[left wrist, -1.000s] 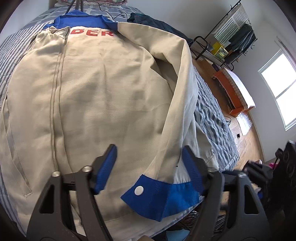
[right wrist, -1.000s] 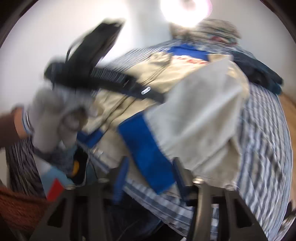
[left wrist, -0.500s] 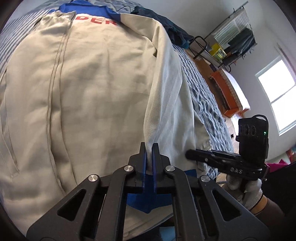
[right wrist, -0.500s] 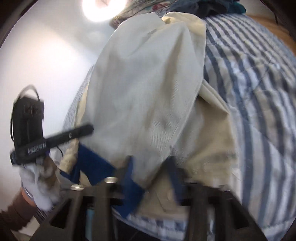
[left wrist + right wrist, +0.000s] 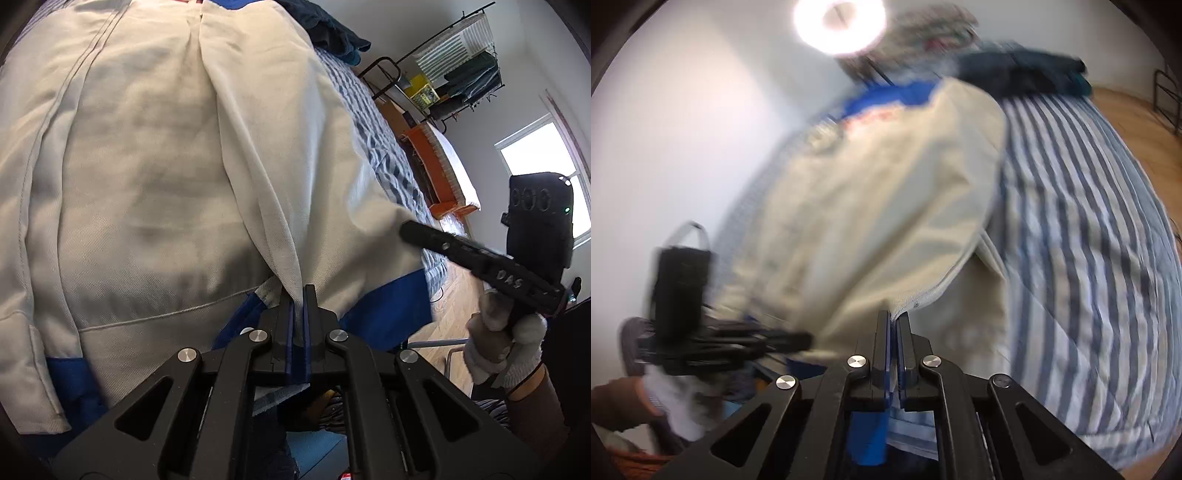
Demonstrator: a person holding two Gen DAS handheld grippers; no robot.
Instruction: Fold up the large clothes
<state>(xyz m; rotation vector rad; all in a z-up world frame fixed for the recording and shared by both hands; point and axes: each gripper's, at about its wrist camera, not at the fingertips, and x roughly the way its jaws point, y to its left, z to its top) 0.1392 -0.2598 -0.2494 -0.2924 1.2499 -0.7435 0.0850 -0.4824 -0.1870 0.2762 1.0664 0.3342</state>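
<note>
Bed (image 5: pixel 1089 240) with blue-and-white striped cover; wood floor (image 5: pixel 454 295), clothes rack (image 5: pixel 461 70), one window (image 5: pixel 546 177). One beige twill jacket (image 5: pixel 147 184), blue trim, lies spread on the bed, one dark garment (image 5: pixel 325 29) beyond it. Two claws: left claw (image 5: pixel 298 295) pinched shut on jacket's sleeve fabric; right claw (image 5: pixel 894 321) closed on jacket's edge.

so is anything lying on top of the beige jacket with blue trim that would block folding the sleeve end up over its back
Nothing visible does. The left gripper and right gripper are both shut on the beige jacket with blue trim at its near end, and its back lies bare. The dark blue clothing pile sits beyond it on the blue-striped bedcover.
</note>
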